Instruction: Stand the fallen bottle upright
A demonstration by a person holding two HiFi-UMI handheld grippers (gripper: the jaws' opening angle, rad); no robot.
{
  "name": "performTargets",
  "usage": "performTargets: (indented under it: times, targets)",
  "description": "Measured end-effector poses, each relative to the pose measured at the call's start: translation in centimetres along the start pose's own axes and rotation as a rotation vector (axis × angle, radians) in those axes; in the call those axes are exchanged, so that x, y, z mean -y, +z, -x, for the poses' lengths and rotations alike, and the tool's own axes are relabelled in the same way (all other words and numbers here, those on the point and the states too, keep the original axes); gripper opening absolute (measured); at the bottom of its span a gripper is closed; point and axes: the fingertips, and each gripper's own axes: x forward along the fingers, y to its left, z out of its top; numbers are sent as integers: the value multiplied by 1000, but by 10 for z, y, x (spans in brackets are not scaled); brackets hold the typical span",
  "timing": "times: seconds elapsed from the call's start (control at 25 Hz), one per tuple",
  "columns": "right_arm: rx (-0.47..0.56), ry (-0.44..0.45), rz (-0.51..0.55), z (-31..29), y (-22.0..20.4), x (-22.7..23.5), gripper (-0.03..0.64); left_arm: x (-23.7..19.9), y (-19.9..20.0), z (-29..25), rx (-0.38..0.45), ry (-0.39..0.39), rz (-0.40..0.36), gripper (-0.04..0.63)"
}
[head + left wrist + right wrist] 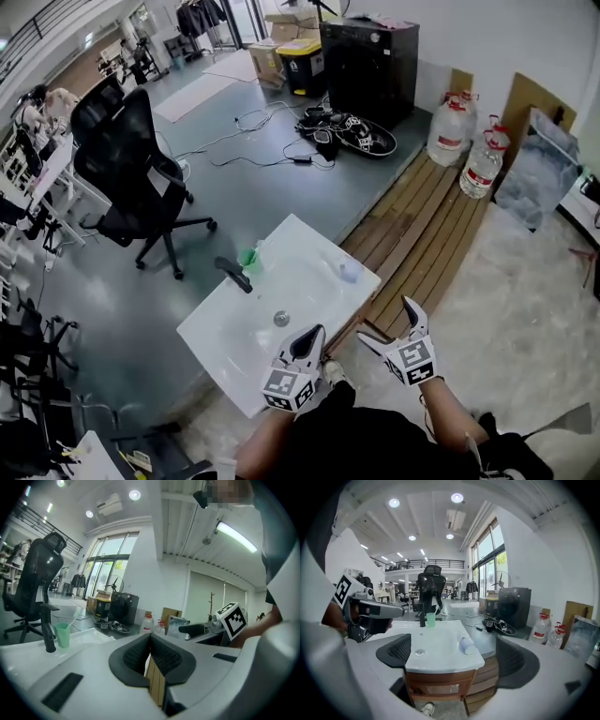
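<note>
A small pale bottle (pixel 350 272) lies on its side at the right rim of the white sink basin (pixel 234 352). In the right gripper view the bottle (pixel 467 645) rests ahead, between the spread jaws. My right gripper (pixel 392 328) is open and empty, short of the basin's near corner. My left gripper (pixel 307 343) is shut on nothing, over the basin's front edge. Its pads (pixel 161 658) meet in the left gripper view, where the bottle is hidden. Each gripper stands well apart from the bottle.
A green cup (pixel 249 260) and a black faucet (pixel 232 274) stand at the basin's far side; a drain (pixel 280 319) sits mid-basin. An office chair (pixel 131 169) is far left. Wooden slats (pixel 422 225), water jugs (pixel 450 131) and a black cabinet (pixel 367 66) lie beyond.
</note>
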Motion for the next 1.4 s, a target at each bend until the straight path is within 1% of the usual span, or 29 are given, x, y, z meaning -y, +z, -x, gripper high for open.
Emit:
performTargets:
  times: [0.08, 0.16, 0.32, 0.44, 0.56, 0.8, 1.04, 1.16, 1.28, 1.4]
  targets:
    - [-18, 18, 7, -29, 9, 2, 575, -24, -1, -8, -31, 9, -24, 17]
    - [-39, 35, 16, -53, 16, 3, 575, -47, -1, -14, -51, 24, -25, 17]
    - [-85, 80, 31, -95, 29, 3, 575, -84, 6, -22, -33, 50, 26, 17]
    - [-103, 119, 35, -122, 38, -2, 575, -103, 7, -22, -29, 74, 36, 18]
    - [-140, 136, 59, -145, 39, 0, 575, -121, 6, -15, -26, 108, 50, 18]
    - [-216, 159, 44, -191, 39, 9, 563, -161, 4, -1, -26, 216, 79, 18]
    - [-339, 201, 34, -226, 17, 16, 545, -196, -17, 24, -87, 375, 112, 18]
    - [-398, 222, 55, -243, 8, 26, 536, -204, -17, 29, -89, 445, 132, 17]
    - [-464, 238, 84, -265, -5, 32, 512, -213, -11, 28, -70, 507, 155, 18]
    - [-525, 258, 123, -283, -12, 38, 487, -217, -6, 21, -59, 546, 170, 18]
